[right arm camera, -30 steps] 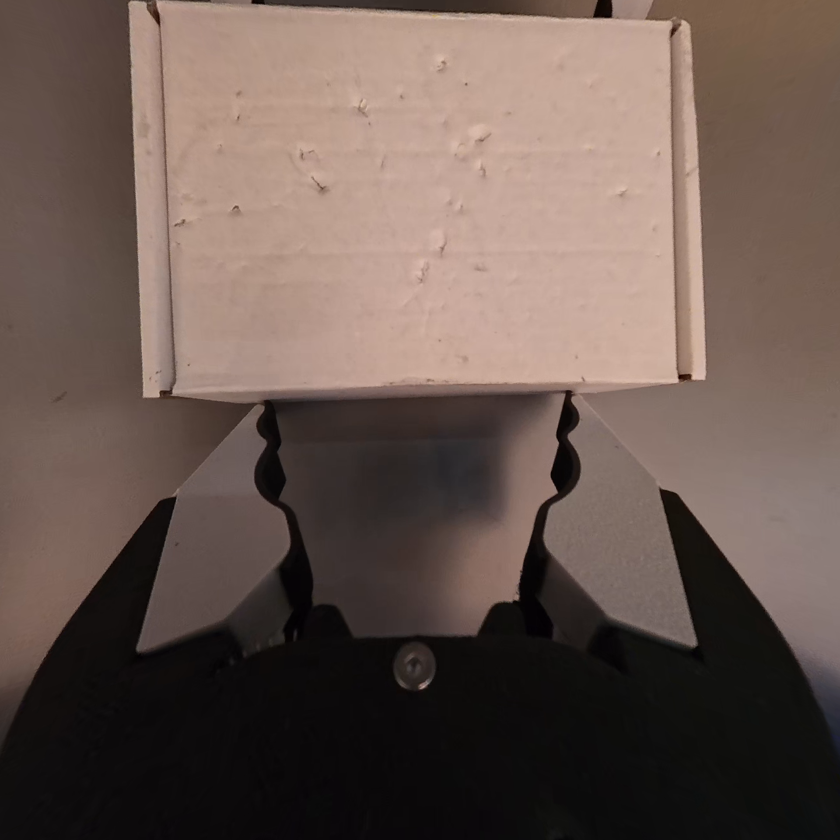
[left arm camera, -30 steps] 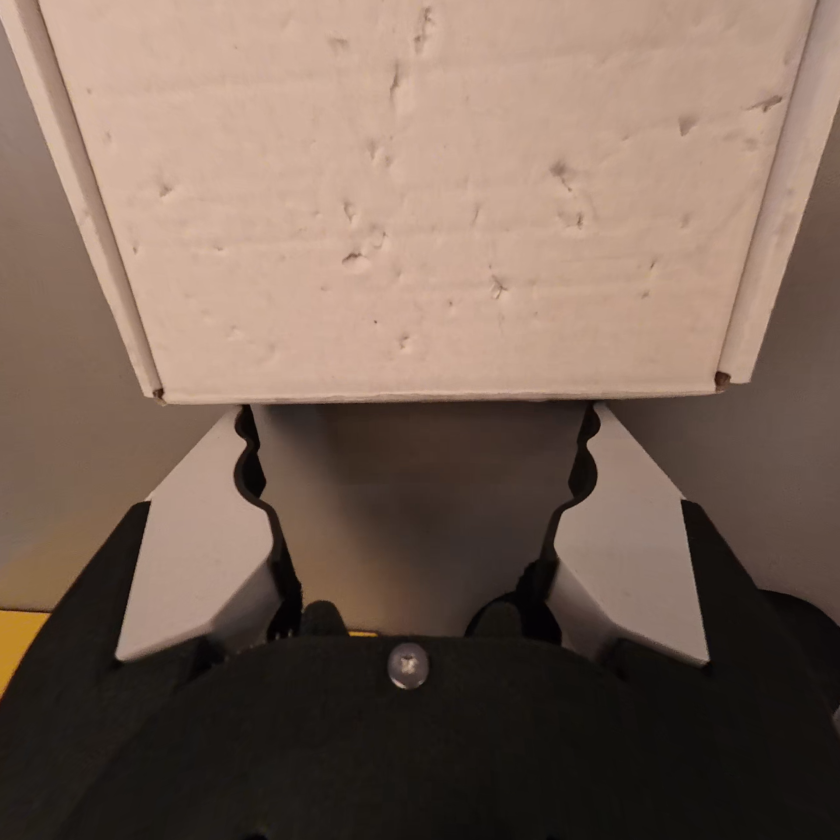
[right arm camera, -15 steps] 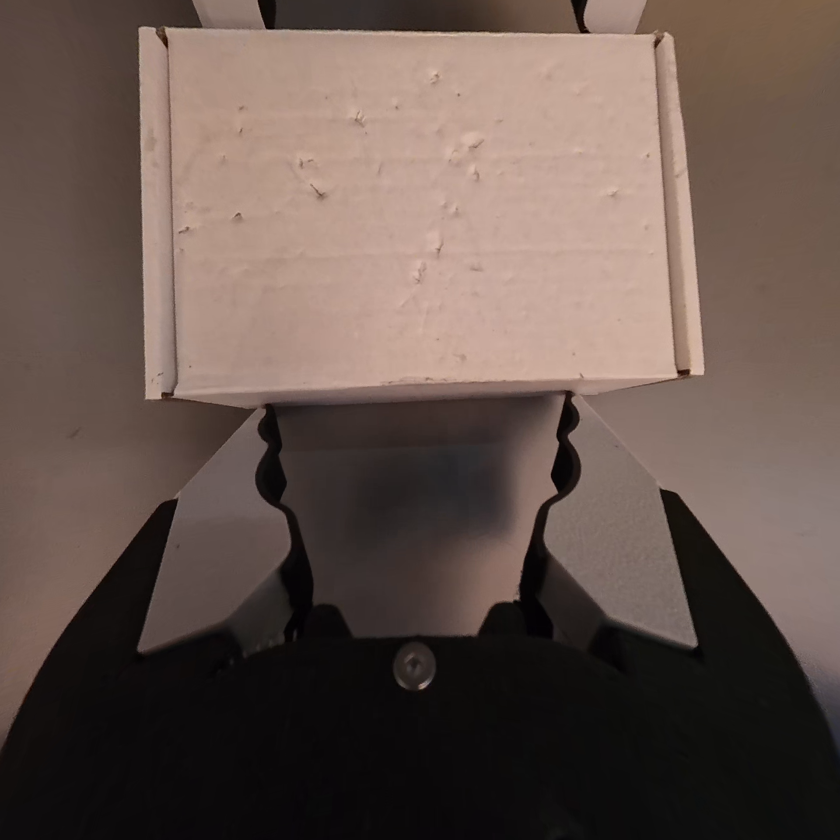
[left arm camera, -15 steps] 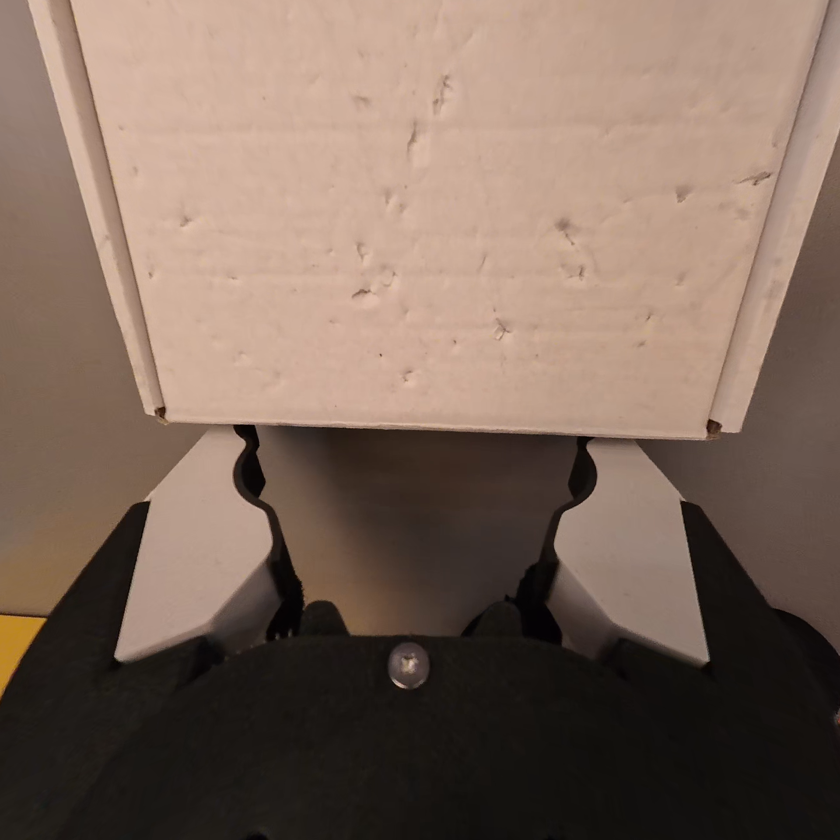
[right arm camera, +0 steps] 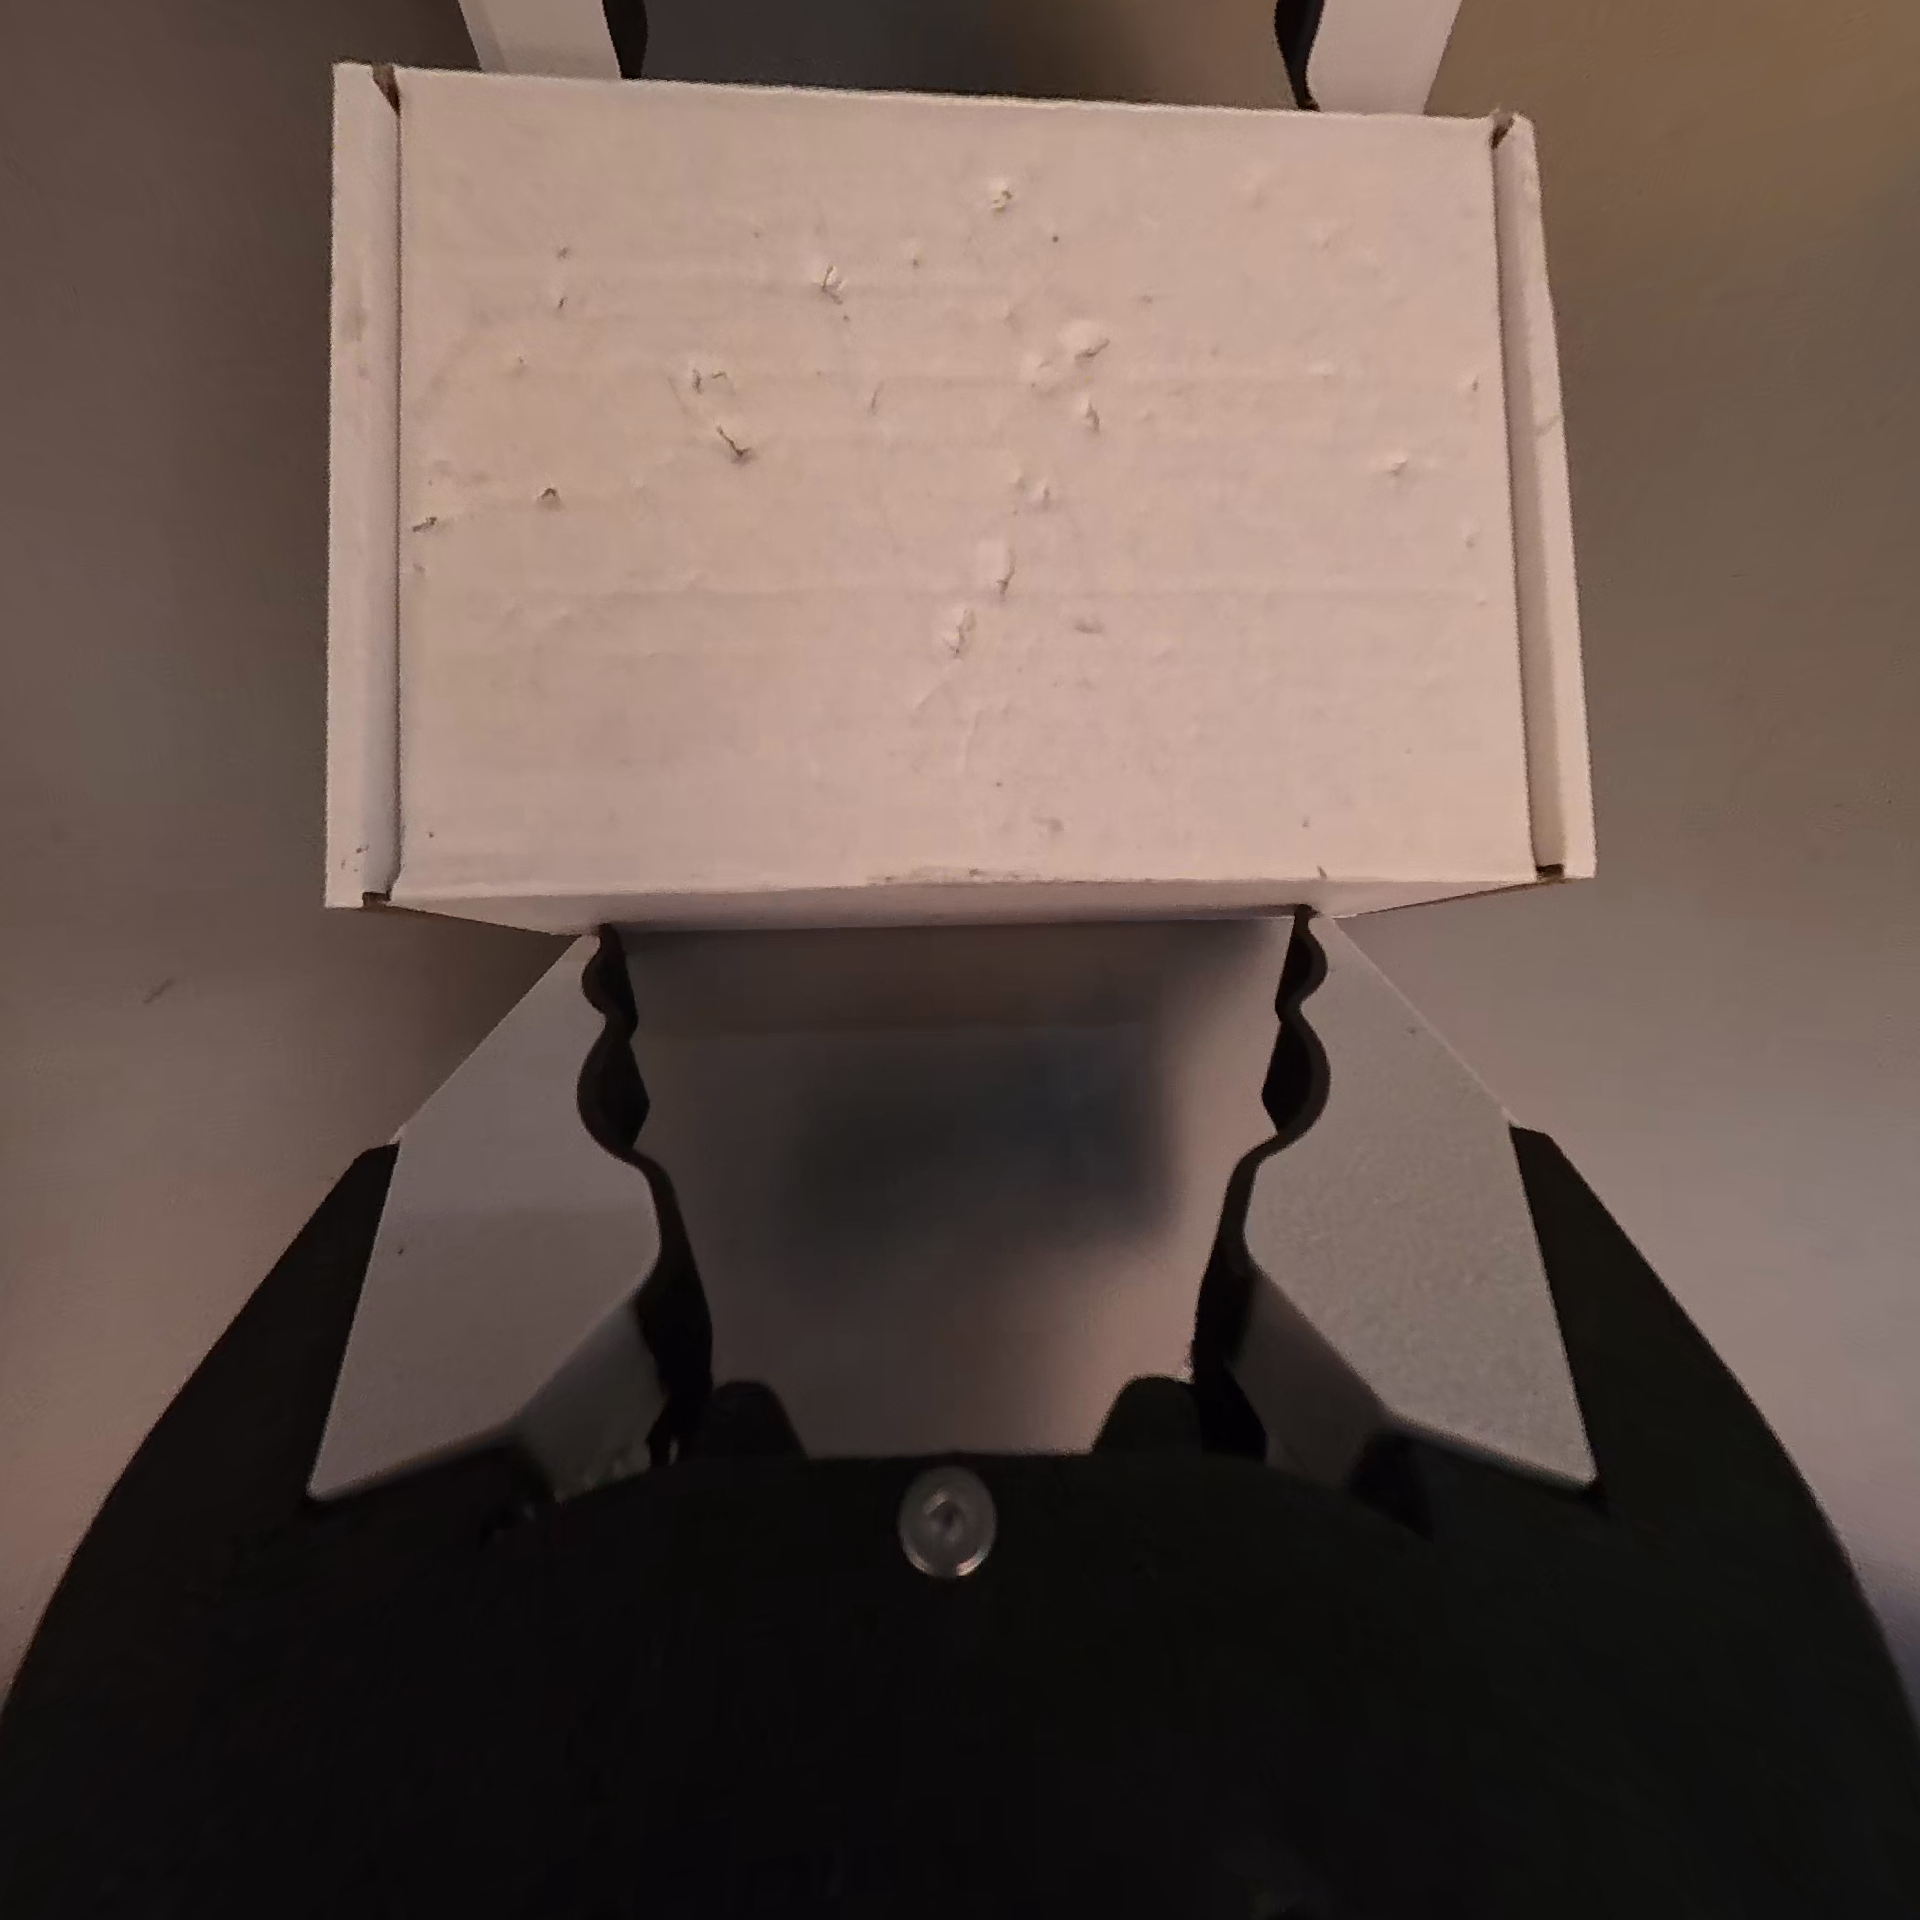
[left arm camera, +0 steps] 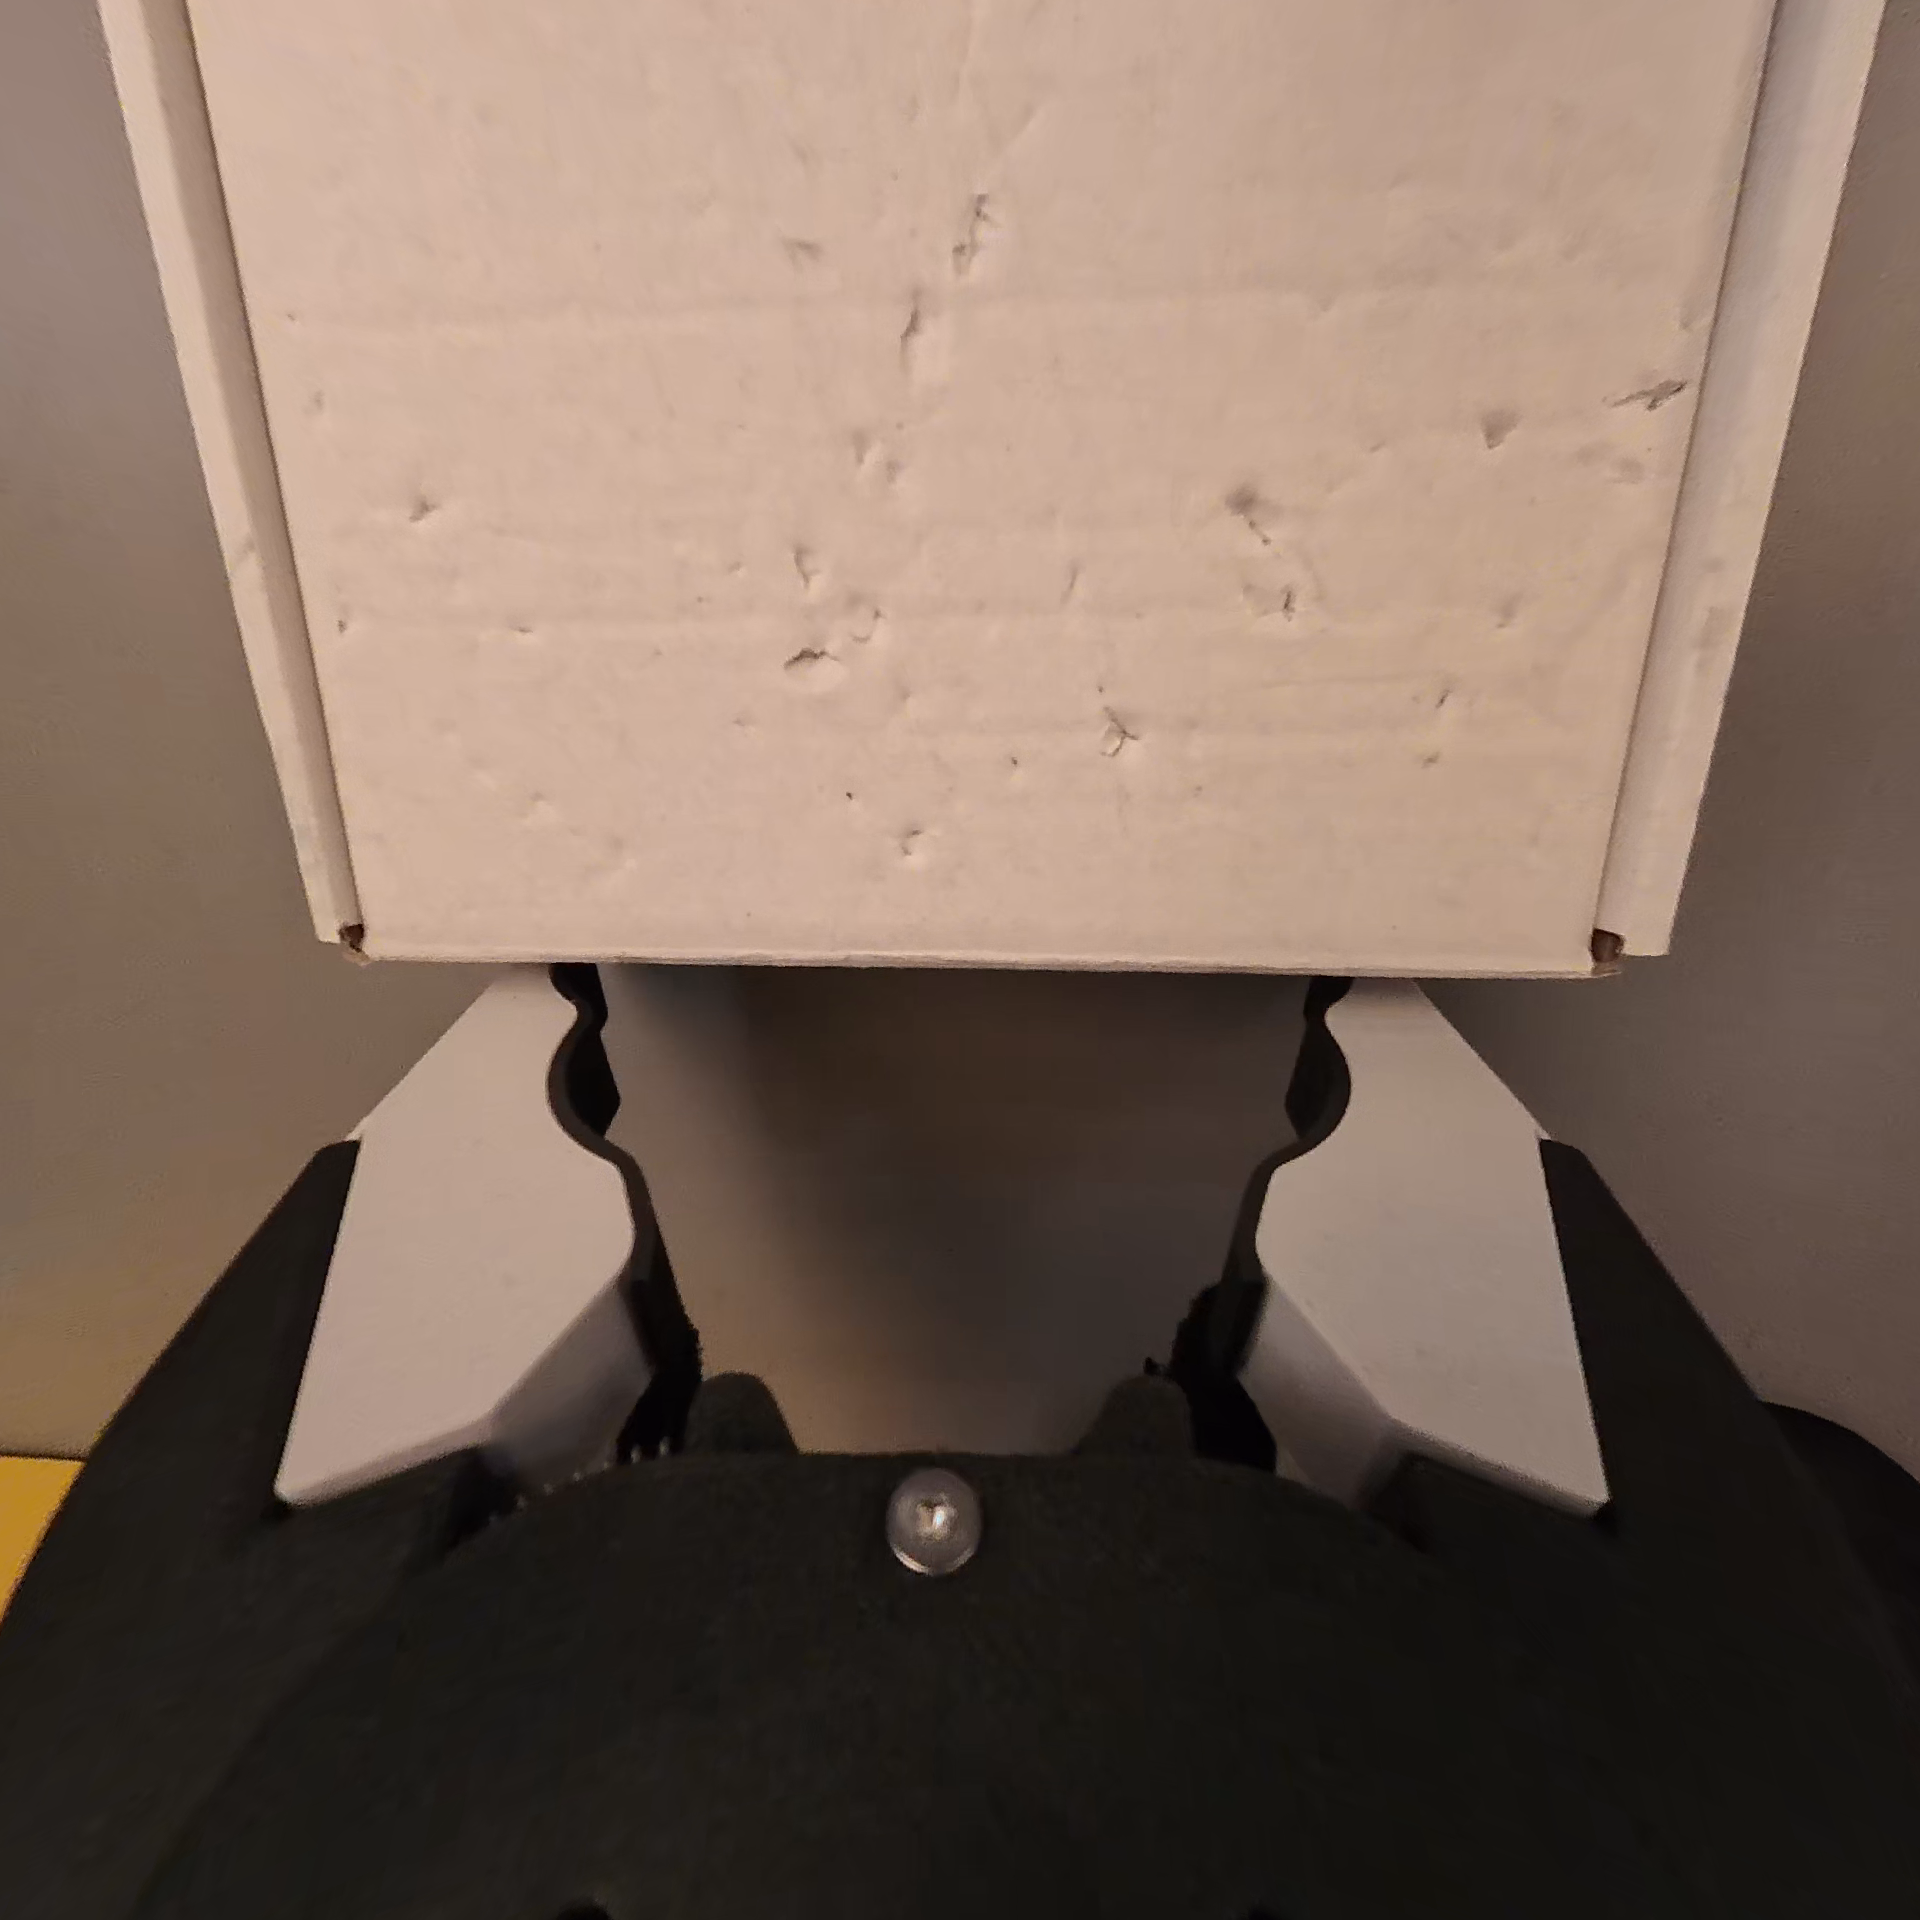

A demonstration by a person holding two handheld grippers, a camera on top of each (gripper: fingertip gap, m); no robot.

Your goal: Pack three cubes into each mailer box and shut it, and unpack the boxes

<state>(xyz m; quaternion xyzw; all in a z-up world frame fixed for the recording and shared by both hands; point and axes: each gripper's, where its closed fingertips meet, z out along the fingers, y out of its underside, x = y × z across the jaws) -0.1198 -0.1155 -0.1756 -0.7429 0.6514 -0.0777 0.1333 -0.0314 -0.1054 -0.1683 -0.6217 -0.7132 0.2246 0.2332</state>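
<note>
Gaping wide at frame centre, left gripper [left arm camera: 951, 982] with fingertips tucked under the near edge of a white mailer box [left arm camera: 966, 499]; grip on it impossible to tell. Filling the upper frame, lid dented. Spread just as wide, right gripper [right arm camera: 951, 930] meeting the same box [right arm camera: 935, 499] from the opposite end, contact likewise unclear. Peeking past the top edge, the left fingers [right arm camera: 535, 31]. Beneath, grey table [right arm camera: 156, 727].

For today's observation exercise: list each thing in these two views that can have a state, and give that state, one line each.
mailer box: lid shut, top dented, lying flat on the table.
left gripper: open, fingertips hidden under the box's near edge.
right gripper: open, at the opposite edge.
</note>
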